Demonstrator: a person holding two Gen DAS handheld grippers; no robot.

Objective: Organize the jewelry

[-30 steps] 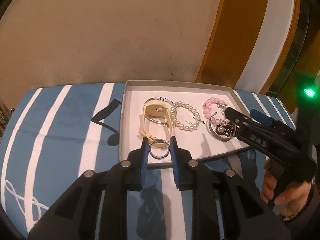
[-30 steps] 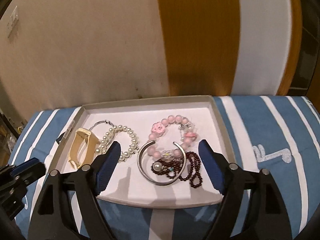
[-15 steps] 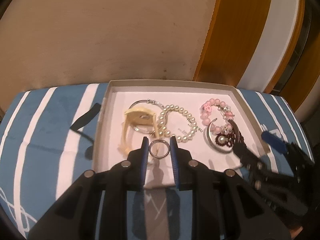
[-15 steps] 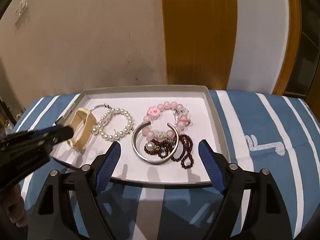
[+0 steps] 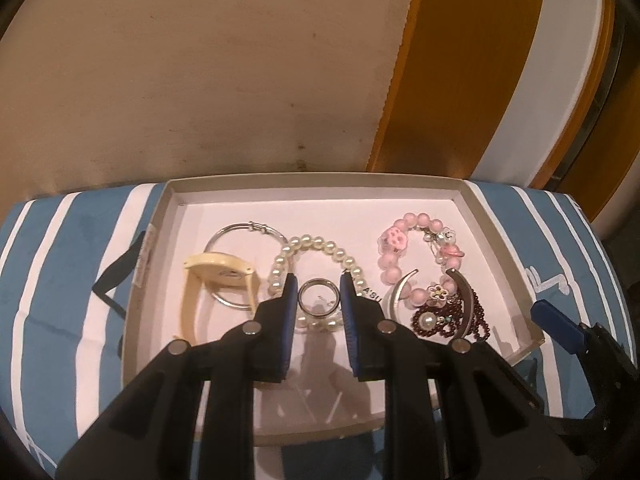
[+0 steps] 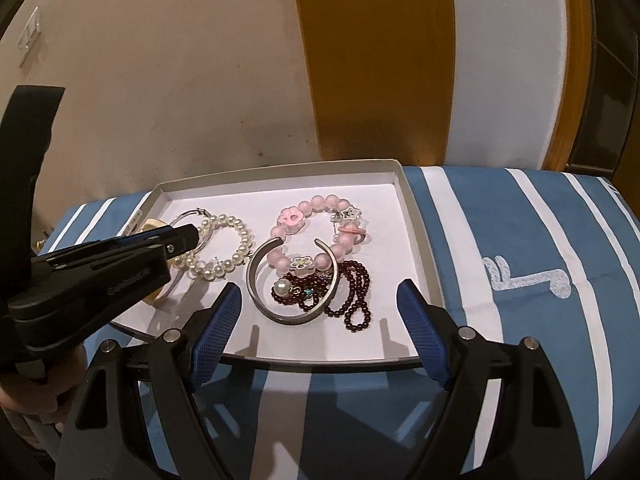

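My left gripper (image 5: 319,286) is shut on a small silver ring (image 5: 319,297) and holds it over the white pearl bracelet (image 5: 316,249) inside the shallow grey tray (image 5: 316,182). The tray also holds a cream watch (image 5: 218,274), a thin silver bangle (image 5: 244,230), a pink bead bracelet (image 5: 416,240), a silver cuff (image 6: 292,280) and a dark red bead strand (image 6: 352,292). My right gripper (image 6: 320,298) is open and empty at the tray's near edge, before the cuff. The left gripper shows from the side in the right wrist view (image 6: 176,238).
The tray (image 6: 416,240) sits on a blue cloth with white stripes (image 6: 500,248). A beige wall and a wooden door frame (image 6: 368,60) stand close behind. A black strap (image 5: 116,272) lies on the cloth left of the tray.
My left gripper has moved forward into the tray with the ring, from the near edge to above the pearl bracelet. My right gripper has drawn back and to the right, staying open.
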